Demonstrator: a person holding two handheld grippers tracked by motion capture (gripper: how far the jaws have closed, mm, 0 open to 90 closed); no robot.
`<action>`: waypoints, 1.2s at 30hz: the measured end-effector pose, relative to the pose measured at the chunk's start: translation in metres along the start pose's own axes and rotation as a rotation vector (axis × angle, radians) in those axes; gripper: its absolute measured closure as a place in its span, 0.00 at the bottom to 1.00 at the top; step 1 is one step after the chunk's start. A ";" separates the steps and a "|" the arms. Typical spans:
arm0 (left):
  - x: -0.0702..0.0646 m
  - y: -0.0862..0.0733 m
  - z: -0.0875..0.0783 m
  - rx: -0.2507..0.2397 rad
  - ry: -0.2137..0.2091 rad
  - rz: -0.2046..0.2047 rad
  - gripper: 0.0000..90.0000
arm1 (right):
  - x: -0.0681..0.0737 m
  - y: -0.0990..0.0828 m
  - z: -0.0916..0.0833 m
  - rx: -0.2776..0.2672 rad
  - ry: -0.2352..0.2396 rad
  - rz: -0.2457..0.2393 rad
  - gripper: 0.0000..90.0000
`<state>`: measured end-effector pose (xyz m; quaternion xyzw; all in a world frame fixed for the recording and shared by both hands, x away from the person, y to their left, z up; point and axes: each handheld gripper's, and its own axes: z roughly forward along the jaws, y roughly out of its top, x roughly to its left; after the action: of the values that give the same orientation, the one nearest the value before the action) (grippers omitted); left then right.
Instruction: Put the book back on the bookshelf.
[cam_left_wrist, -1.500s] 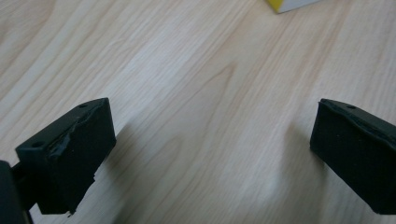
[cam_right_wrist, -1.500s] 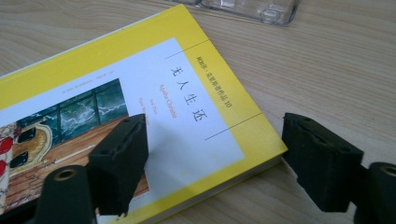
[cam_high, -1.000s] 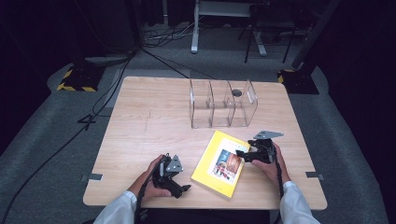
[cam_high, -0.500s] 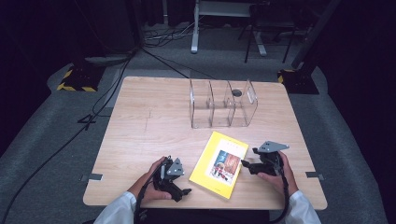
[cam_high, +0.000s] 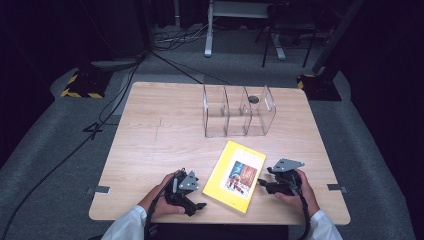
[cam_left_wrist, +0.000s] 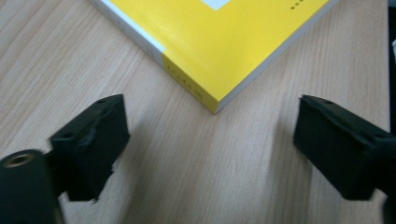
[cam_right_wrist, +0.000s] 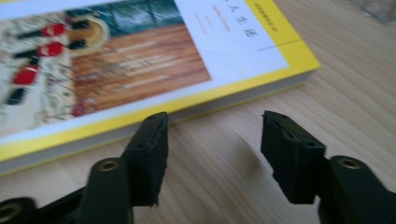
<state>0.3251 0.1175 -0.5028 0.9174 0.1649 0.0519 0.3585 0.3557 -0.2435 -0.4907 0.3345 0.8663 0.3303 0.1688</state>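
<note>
**Two grippers flanking a yellow book**

A table (cam_high: 150, 130) is filling the middle of the high view, with a clear rack (cam_high: 239, 111) standing at its upper centre. The book (cam_high: 235, 175) is lying flat at lower centre, clear of both grippers. The right gripper (cam_high: 264, 184) is sitting just right of it, jaws apart with nothing between them, having just been closing. The left gripper (cam_high: 199, 206) is resting at lower left, jaws spread wide over bare wood, also just narrowing.
</note>
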 end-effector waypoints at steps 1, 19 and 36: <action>0.000 0.000 0.000 0.000 0.000 0.000 0.17 | 0.000 0.000 0.000 0.000 0.000 0.000 0.49; 0.002 0.004 0.000 -0.045 -0.067 -0.055 0.48 | -0.006 0.015 0.015 -0.013 -0.004 0.018 0.42; -0.002 -0.007 -0.009 -0.039 -0.012 -0.108 0.25 | 0.002 0.016 0.020 -0.009 0.054 -0.040 0.39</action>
<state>0.3194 0.1276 -0.5012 0.9002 0.2111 0.0301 0.3797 0.3717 -0.2244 -0.4943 0.3074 0.8756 0.3396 0.1533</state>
